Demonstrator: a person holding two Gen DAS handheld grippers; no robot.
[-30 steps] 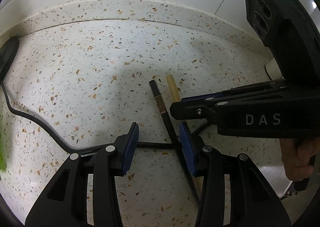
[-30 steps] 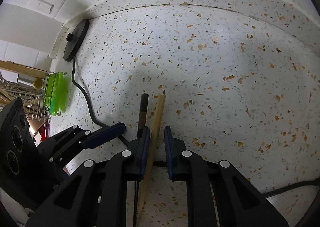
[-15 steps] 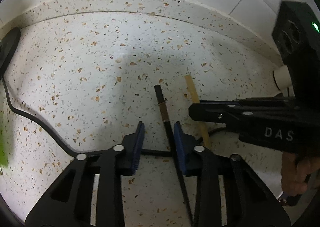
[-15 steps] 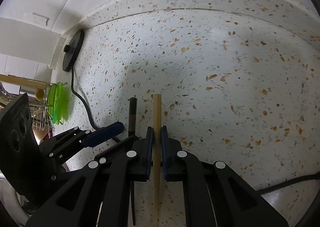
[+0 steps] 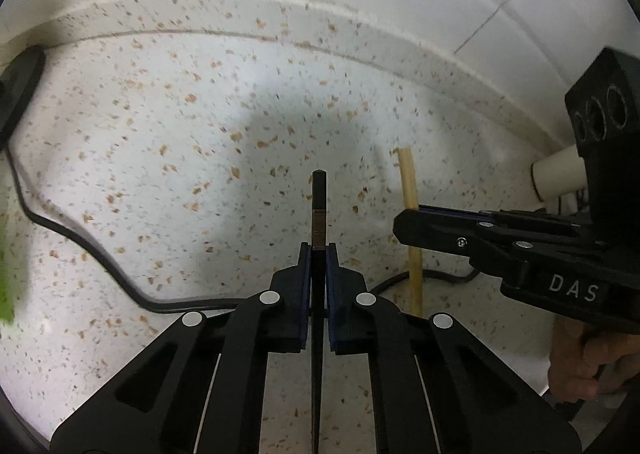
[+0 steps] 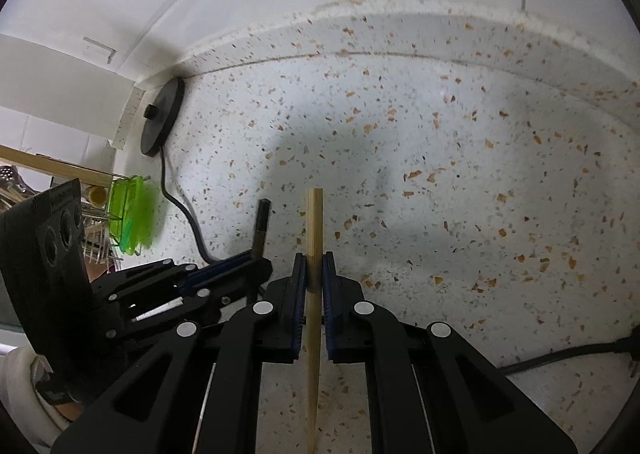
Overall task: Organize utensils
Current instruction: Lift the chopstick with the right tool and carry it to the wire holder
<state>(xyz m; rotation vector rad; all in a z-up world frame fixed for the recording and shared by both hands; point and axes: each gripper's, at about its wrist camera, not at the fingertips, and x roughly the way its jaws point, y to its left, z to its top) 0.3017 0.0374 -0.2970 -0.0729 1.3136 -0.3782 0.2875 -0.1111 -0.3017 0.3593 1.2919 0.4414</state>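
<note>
The left tool (image 5: pixel 319 250) pointed forward and down over the speckled tabletop (image 5: pixel 208 158), its fingers closed tight on a dark chopstick (image 5: pixel 319 198). The stick ran straight between the blue pads (image 5: pixel 305 274), its blunt end jutting ahead of the tips and its thin end trailing back under the tool body.

The right tool (image 6: pixel 314 260) sat just beside it, angled the same way, and its pads (image 6: pixel 298 278) clamped a pale wooden chopstick (image 6: pixel 314 222). That stick also lay along the tool's axis, thick end forward and pointed end toward the camera. In the left view the right tool (image 5: pixel 408 220) came in from the right edge with the wooden chopstick (image 5: pixel 409 182) standing through its tips, and a bare hand (image 5: pixel 580 366) gripped its handle. In the right view the left tool (image 6: pixel 256 260) lay low on the left with the dark chopstick (image 6: pixel 262 218) poking out ahead of it.

The two sticks were near each other, roughly parallel, and apart. Whether either touched the tabletop could not be told. A black cable (image 6: pixel 180 198) crossed the tabletop from a black disc (image 6: pixel 162 116) by the wall, and a green rack (image 6: pixel 130 214) stood at the far left.
</note>
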